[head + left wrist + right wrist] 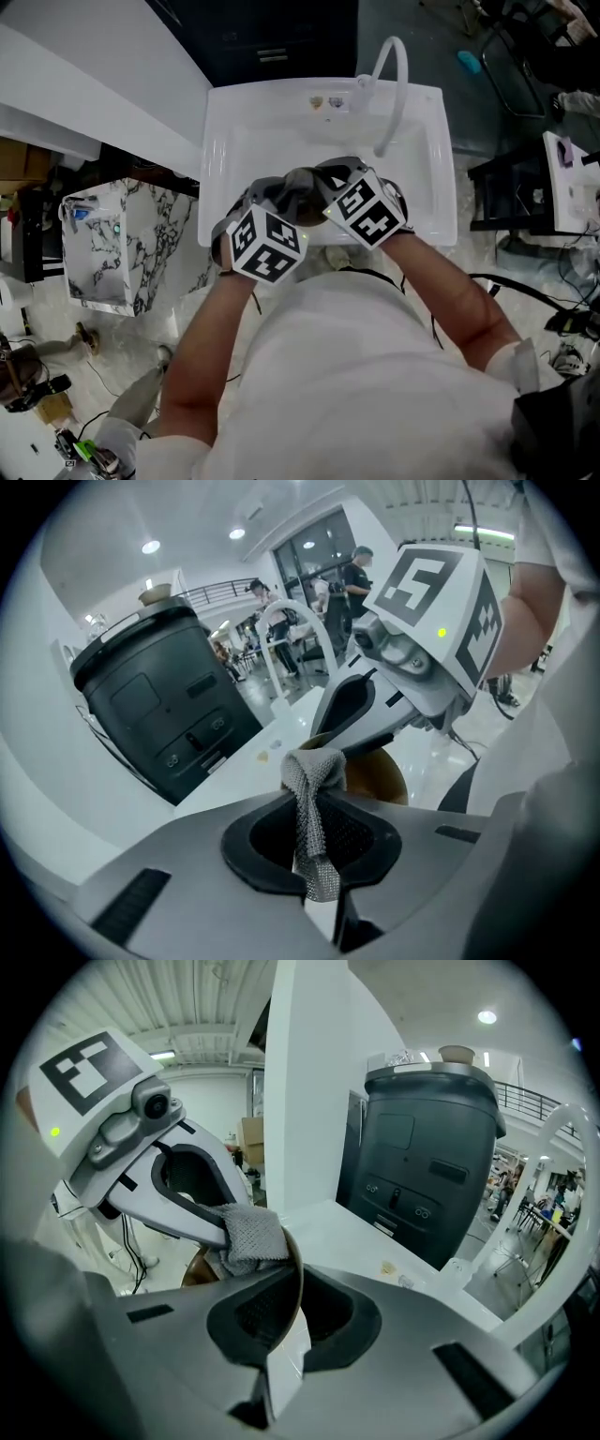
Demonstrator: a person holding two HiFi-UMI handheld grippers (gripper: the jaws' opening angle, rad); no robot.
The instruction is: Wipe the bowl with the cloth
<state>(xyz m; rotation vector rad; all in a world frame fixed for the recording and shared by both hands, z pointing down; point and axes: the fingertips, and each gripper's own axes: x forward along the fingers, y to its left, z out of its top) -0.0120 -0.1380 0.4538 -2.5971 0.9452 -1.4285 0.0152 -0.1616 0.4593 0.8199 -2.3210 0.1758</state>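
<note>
White sink (220,178) lies below me, its faucet (396,80) arching up from the back edge. Both my grippers hover together over the sink's front edge. My left gripper (314,850) has its jaws clamped on the grey mesh cloth (314,772), whose bunched end lies against the inside of the brown bowl (380,778) near its rim. Just to the right, my right gripper (292,1316) is pinched tight on the bowl's thin rim.

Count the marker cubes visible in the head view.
2. The left cube is over the near rim of the sink, left of centre. The right cube is beside it, slightly farther in. No others seem hidden.
</note>
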